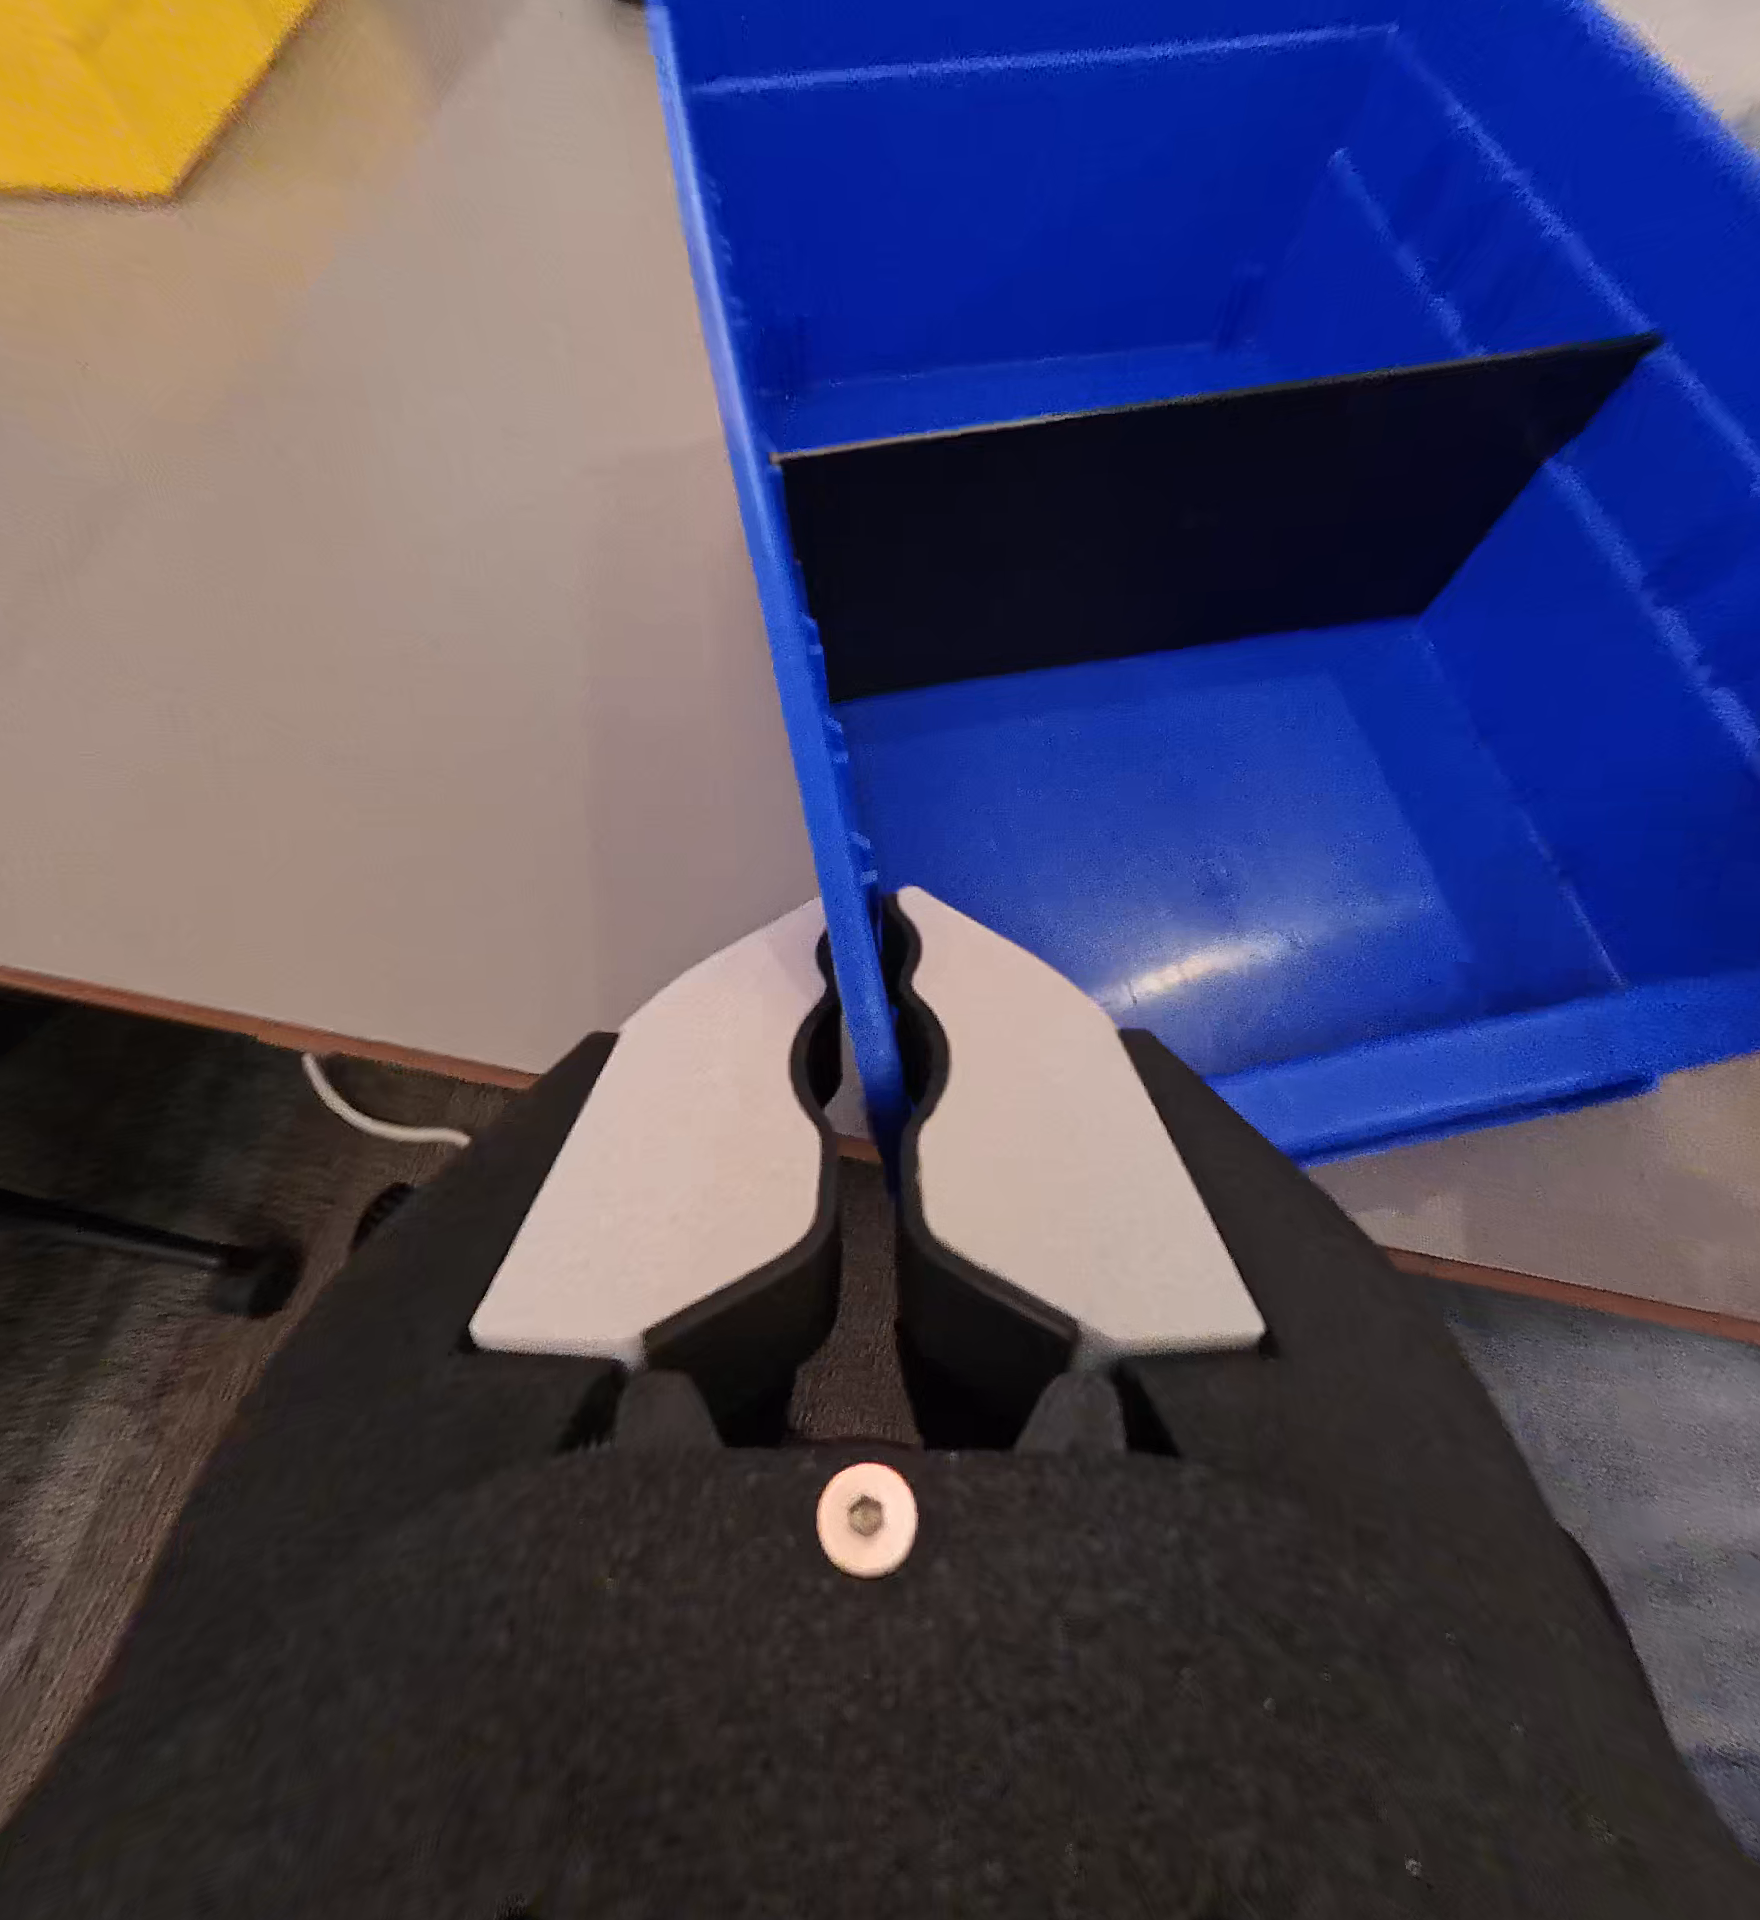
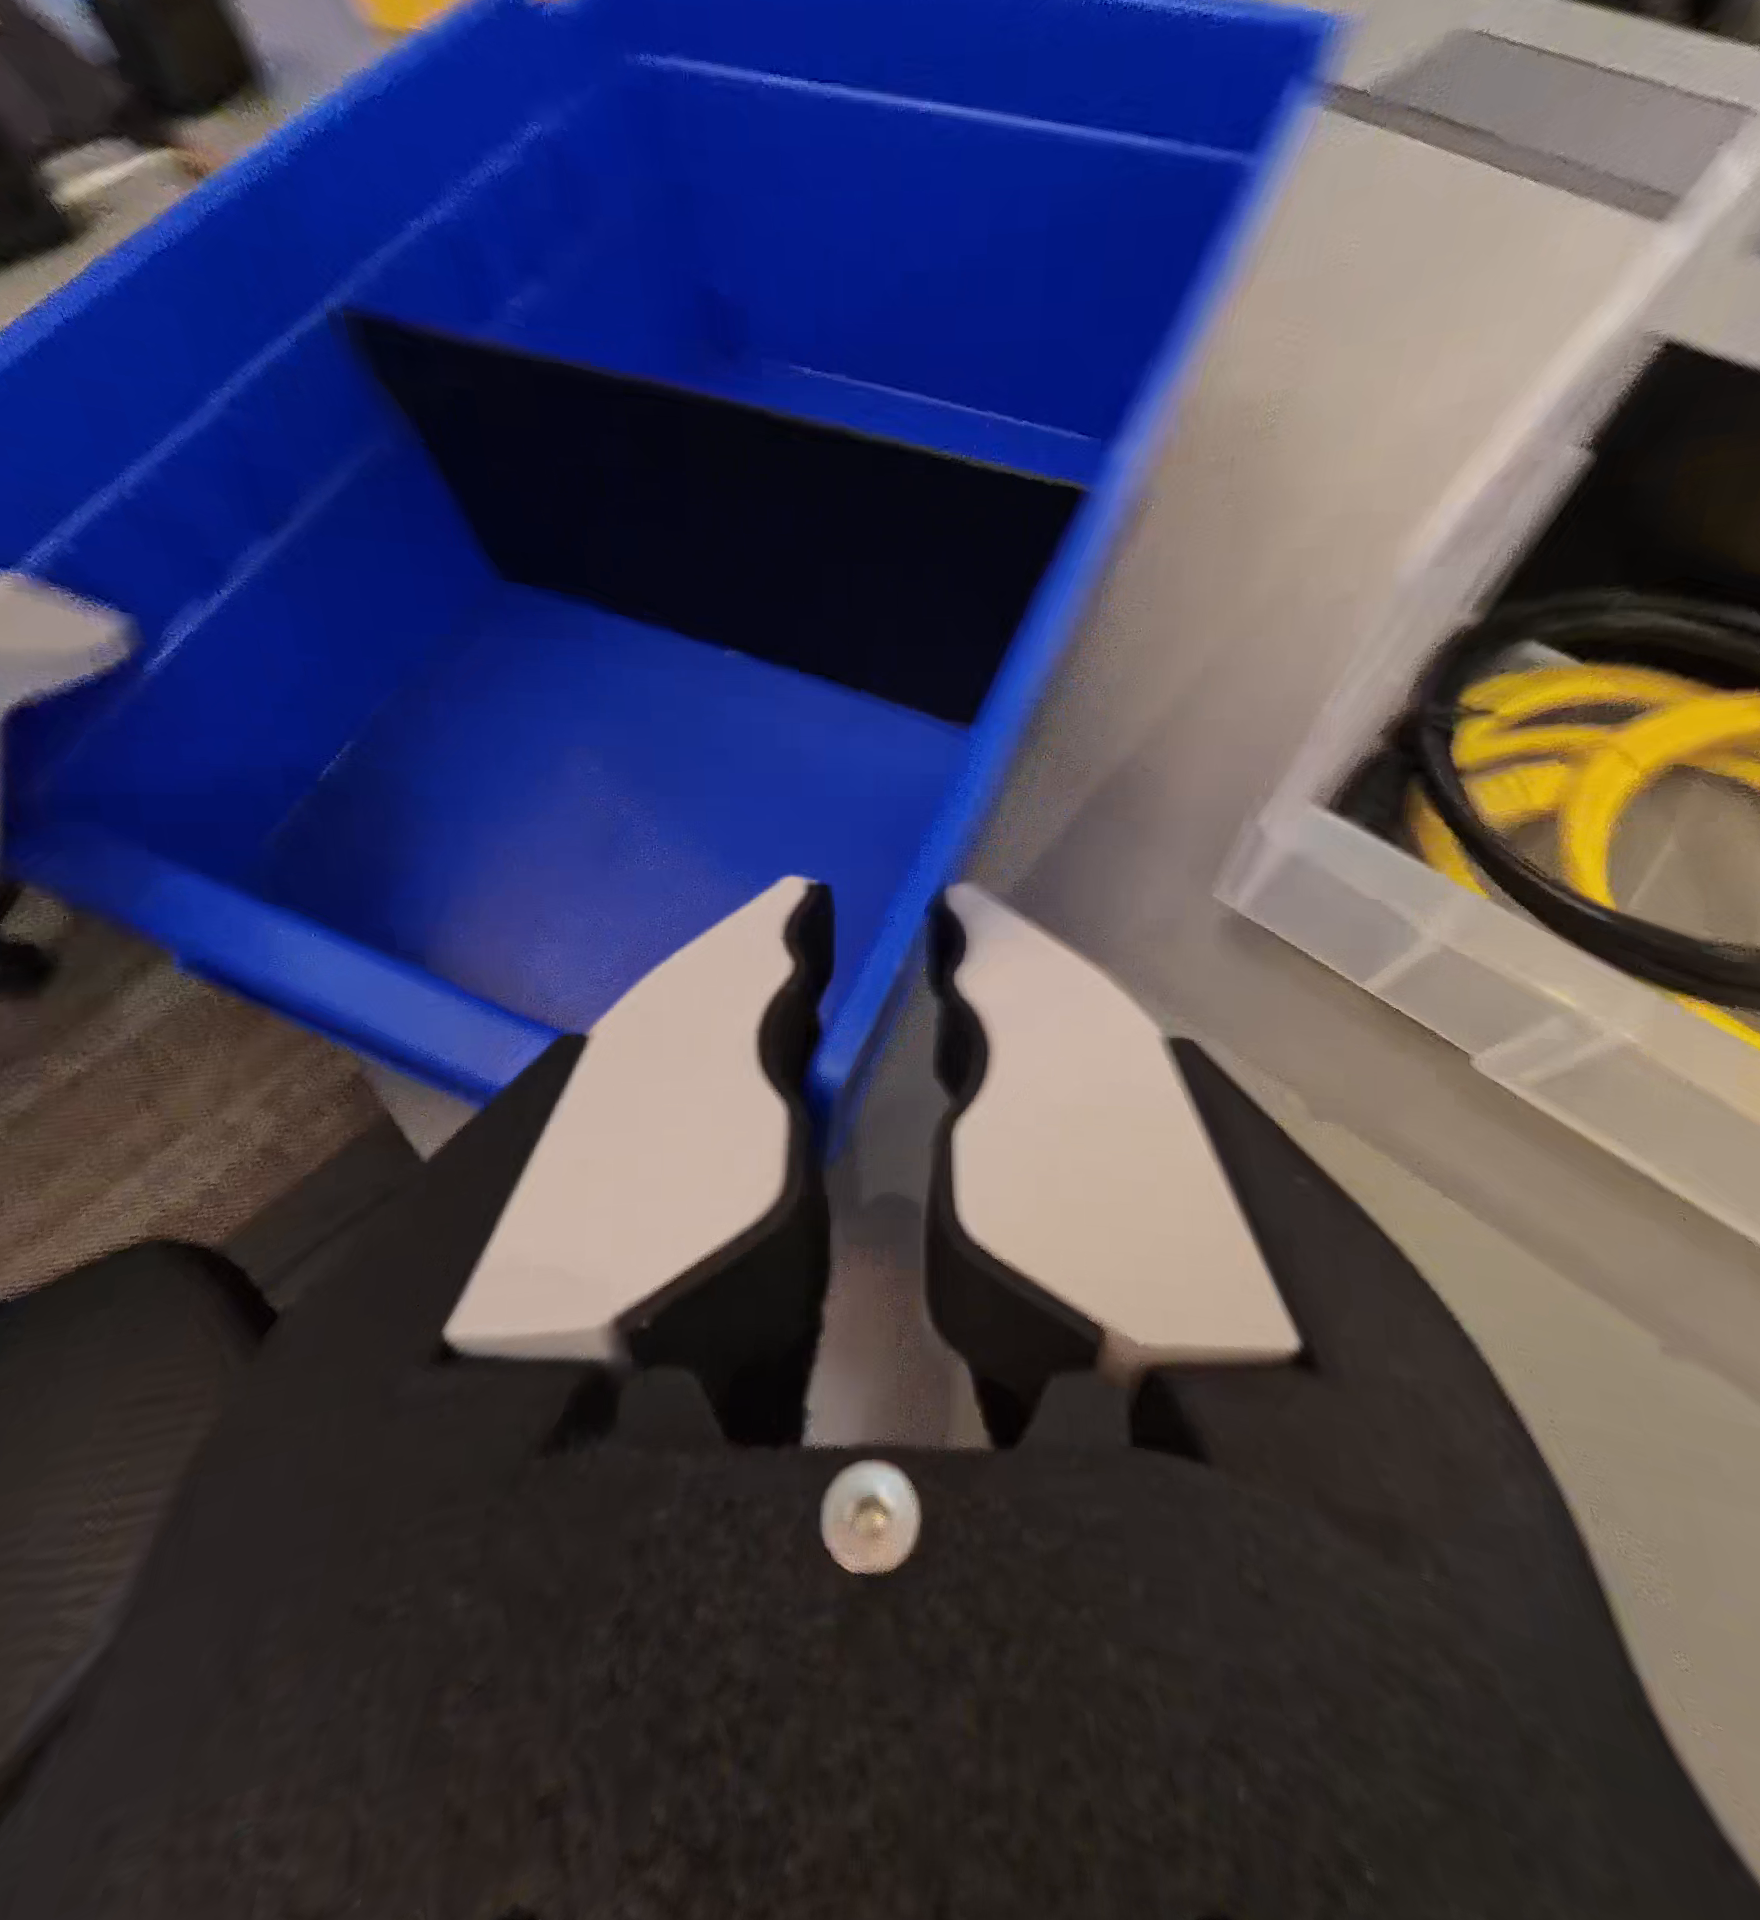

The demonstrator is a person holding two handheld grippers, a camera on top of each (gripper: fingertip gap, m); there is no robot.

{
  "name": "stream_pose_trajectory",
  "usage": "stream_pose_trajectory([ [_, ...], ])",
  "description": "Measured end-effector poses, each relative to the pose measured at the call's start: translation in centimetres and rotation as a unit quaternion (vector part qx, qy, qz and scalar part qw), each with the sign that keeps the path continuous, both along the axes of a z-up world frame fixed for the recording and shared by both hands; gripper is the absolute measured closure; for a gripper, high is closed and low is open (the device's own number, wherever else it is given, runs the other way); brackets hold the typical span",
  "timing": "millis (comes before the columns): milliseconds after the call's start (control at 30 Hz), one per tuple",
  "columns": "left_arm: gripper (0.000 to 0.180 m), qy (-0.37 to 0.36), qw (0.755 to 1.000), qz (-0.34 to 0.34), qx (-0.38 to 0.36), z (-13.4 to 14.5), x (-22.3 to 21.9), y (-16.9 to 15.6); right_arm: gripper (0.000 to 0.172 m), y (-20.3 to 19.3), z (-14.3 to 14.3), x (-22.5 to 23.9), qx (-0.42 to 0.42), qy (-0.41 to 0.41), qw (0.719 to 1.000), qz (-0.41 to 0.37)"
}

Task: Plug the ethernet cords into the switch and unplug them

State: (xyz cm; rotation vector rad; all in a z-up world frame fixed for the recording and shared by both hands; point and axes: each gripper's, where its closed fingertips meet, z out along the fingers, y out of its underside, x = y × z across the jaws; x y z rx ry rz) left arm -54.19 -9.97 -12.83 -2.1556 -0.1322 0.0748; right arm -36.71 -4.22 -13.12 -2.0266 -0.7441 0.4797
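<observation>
A blue bin (image 1: 741,416) with a black divider (image 1: 1167,540) stands on the pale table, and both compartments I see are bare. My left gripper (image 1: 860,925) is shut on the bin's left wall near its front corner. My right gripper (image 2: 881,914) straddles the bin's right wall (image 2: 1042,623) near the front. Its pads stand apart, with a gap showing on the outer side, so it counts as open. The left gripper's finger also shows at the far left of the right wrist view (image 2: 3,644). Yellow ethernet cords (image 2: 1634,769) lie coiled in a clear tub. No switch is in view.
The clear tub (image 2: 1375,935) stands right of the bin and also holds a black cable (image 2: 1582,956). A yellow sheet (image 1: 76,94) lies at the table's far left. The table's front edge (image 1: 232,1023) runs just below the bin, with carpet and a white cable (image 1: 367,1117) beneath. The left gripper's tips are roughly 20 cm from the right gripper's.
</observation>
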Motion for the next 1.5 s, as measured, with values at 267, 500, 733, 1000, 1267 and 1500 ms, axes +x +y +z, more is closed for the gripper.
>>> stream_pose_trajectory([
  [267, 0.175, 0.085, 0.990, -0.029, 0.108, 9.1, 3.6, 1.5, 0.163, 1.9, 7.9, 3.4, 0.097, 0.025, 0.994, -0.039],
  [500, 0.176, 0.119, 0.969, -0.100, 0.193, 19.9, 15.3, 9.1, 0.165, 6.2, 18.5, 15.6, 0.185, 0.054, 0.968, -0.158],
  [733, 0.175, 0.095, 0.954, -0.235, 0.162, 19.3, 35.0, 15.4, 0.166, 8.1, 19.1, 35.4, 0.143, 0.051, 0.943, -0.295],
  [1000, 0.174, 0.058, 0.949, -0.302, 0.072, 8.0, 53.4, 17.1, 0.167, 7.3, 9.0, 54.0, 0.017, -0.044, 0.932, -0.360],
  [1267, 0.166, -0.004, 0.941, -0.337, 0.006, 0.1, 61.1, 14.8, 0.167, 7.8, 2.0, 62.1, -0.034, -0.023, 0.922, -0.386],
  [1500, 0.138, -0.001, 0.923, -0.385, -0.021, -0.9, 63.0, 13.9, 0.165, 8.1, -0.3, 63.1, -0.031, 0.089, 0.915, -0.392],
])
